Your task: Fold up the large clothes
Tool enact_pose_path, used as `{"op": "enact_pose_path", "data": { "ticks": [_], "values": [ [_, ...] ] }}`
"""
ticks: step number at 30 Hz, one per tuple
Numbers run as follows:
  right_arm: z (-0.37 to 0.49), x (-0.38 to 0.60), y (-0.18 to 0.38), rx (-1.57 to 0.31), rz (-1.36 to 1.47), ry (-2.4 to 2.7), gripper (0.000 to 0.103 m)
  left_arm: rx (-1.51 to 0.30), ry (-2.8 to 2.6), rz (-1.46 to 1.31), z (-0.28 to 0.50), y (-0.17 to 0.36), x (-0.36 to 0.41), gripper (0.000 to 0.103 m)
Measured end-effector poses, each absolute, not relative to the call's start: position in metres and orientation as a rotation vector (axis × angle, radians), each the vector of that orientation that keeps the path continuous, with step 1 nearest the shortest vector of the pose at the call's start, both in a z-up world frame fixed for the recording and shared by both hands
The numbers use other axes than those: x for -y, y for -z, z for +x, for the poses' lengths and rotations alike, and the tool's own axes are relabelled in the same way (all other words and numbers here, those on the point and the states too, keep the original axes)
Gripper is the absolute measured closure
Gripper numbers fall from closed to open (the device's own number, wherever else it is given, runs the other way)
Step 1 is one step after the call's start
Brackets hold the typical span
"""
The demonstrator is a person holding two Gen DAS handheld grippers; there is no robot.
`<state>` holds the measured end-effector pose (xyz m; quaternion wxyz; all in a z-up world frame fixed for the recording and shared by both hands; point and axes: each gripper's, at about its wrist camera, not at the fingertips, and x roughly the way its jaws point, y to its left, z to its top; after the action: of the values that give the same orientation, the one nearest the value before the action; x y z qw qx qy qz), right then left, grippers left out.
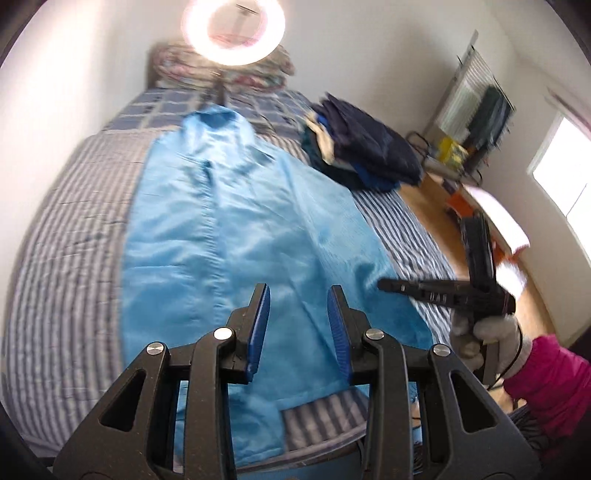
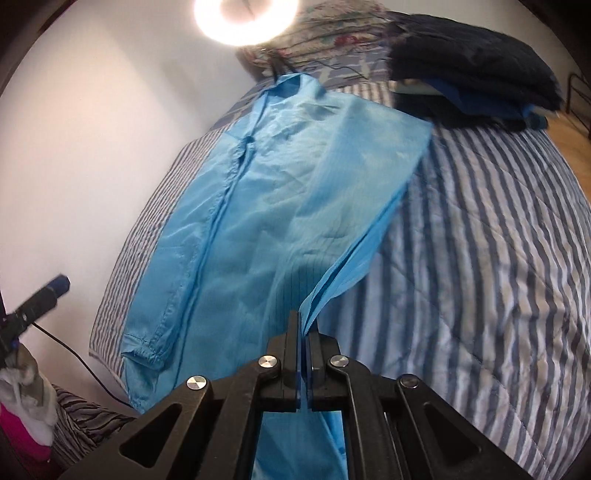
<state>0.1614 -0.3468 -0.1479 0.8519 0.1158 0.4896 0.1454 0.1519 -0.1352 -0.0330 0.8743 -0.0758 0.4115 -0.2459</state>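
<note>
A large light-blue garment (image 1: 229, 221) lay spread lengthwise on a bed covered by a grey-and-white striped quilt (image 1: 70, 236), its collar end toward the head of the bed and its hem hanging over the near edge. The right claw (image 2: 303, 325) was pressed together on a fold of the garment's right-hand edge, which rose from the quilt in a taut ridge up to the pads. The left claw (image 1: 299, 295) stood spread above the lower part of the garment with nothing between its blue pads (image 1: 258, 332). In the left wrist view the right claw appeared as a blurred black tool gripped by a hand in a white glove (image 1: 491, 332), with a magenta sleeve (image 1: 546, 387) behind it. A pile of dark navy clothes (image 1: 365, 147) sat on the bed just beside the garment's upper right side, close to its spread sleeve. A lit ring lamp (image 1: 234, 27) stood at the head of the bed before patterned pillows (image 1: 177, 62). A thin black cable (image 2: 74, 350) ran along the wall side of the bed. Beyond the bed lay wooden floor (image 1: 428, 199), a cluttered shelf area that was too blurred to tell apart, and a bright window (image 1: 565, 177).
</note>
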Motion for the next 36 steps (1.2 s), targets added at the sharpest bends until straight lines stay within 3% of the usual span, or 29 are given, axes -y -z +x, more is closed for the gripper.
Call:
{"op": "enact_pose_path", "data": {
  "ticks": [7, 18, 21, 25, 27, 31, 36],
  "values": [
    [0.178, 0.276, 0.159, -1.072, 0.11, -0.365, 0.103, -0.792, 0.445, -0.298, 0.152, 0.019, 0.073, 0.07],
    [0.185, 0.197, 0.21, -1.199, -0.028, -0.395, 0.103, -0.792, 0.404, -0.349, 0.149, 0.023, 0.038, 0.07],
    [0.184, 0.199, 0.204, -1.21, 0.014, -0.429, 0.096, -0.795, 0.394, -0.334, 0.148, 0.025, 0.038, 0.07],
    [0.182, 0.212, 0.175, -1.174, 0.085, -0.492, 0.073, -0.812, 0.377, -0.292, 0.149, 0.03, 0.044, 0.07],
    [0.182, 0.222, 0.16, -1.142, 0.09, -0.506, 0.072, -0.831, 0.377, -0.275, 0.15, 0.035, 0.049, 0.07],
    [0.189, 0.258, 0.137, -1.075, 0.137, -0.477, 0.059, -0.849, 0.394, -0.251, 0.151, 0.039, 0.06, 0.07],
    [0.221, 0.312, 0.125, -1.018, 0.244, -0.407, 0.059, -0.847, 0.419, -0.22, 0.152, 0.037, 0.073, 0.07]
  ]
}}
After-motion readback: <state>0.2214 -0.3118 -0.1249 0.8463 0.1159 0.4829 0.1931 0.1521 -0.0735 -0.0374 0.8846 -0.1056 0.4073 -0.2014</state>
